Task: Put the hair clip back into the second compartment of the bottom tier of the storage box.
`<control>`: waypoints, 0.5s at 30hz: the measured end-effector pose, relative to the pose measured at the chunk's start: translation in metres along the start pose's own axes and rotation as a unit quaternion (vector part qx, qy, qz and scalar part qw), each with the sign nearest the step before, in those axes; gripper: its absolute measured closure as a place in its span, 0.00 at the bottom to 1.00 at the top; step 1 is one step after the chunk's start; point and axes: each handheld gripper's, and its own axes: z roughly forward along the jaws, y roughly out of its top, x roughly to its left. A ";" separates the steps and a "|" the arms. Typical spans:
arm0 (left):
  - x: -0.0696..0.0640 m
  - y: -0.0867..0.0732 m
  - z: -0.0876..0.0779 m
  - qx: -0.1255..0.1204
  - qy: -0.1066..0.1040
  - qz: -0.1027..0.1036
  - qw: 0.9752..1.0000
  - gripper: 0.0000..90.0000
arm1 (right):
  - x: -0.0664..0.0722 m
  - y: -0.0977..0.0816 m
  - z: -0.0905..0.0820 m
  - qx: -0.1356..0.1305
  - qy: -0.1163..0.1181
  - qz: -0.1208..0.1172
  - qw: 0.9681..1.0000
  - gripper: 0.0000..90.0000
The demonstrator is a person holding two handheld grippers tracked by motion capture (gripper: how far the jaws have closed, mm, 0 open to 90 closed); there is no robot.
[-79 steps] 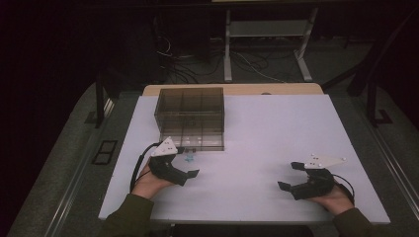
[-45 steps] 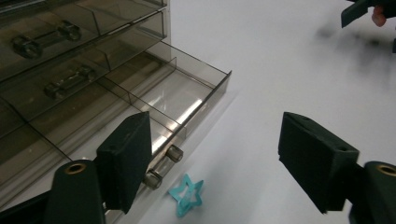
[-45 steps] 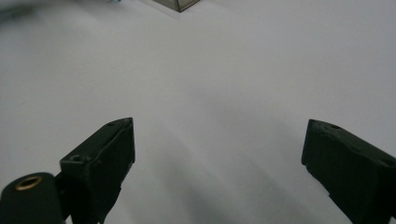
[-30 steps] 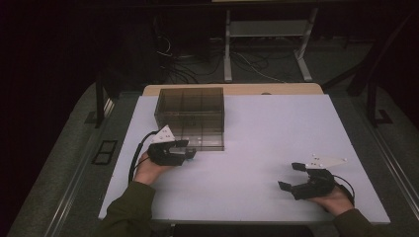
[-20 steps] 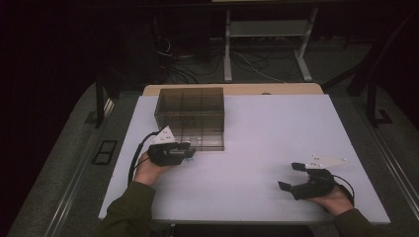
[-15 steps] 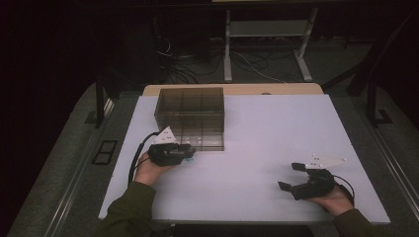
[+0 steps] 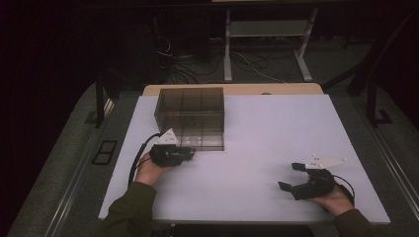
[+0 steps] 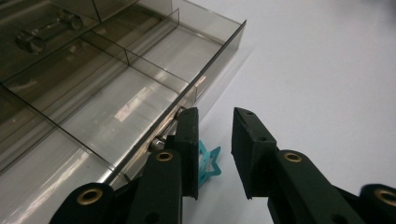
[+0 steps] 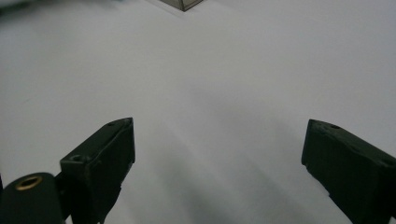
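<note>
A small teal star-shaped piece (image 8: 209,161) lies on the white table against the front wall of a smoky clear compartment box (image 8: 116,84). My left gripper (image 8: 215,114) is low at that wall, near the box's front left corner (image 7: 190,116). Its jaws have just been closing. The star sits between them, half hidden behind the left jaw, with a gap still showing to the right jaw. In the high view the left gripper (image 7: 190,153) points right along the box front. My right gripper (image 7: 289,176) rests at the table's near right, its jaws (image 9: 222,126) wide open over bare table.
The white table (image 7: 276,133) carries the box at its far left; a box corner (image 9: 184,3) shows far off in the right gripper view. A bolt-like part (image 8: 44,35) lies in one back compartment. Beyond the table are a dark floor, cables and a metal stand (image 7: 267,44).
Since the earliest frame my left hand has moved away from me to the box's front wall, covering the star in the high view. The right hand has kept still.
</note>
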 end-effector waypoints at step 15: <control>-0.001 -0.004 0.007 0.025 -0.005 0.011 1.000 0.79 | 0.000 0.000 0.000 0.000 0.000 0.000 1.000 0.10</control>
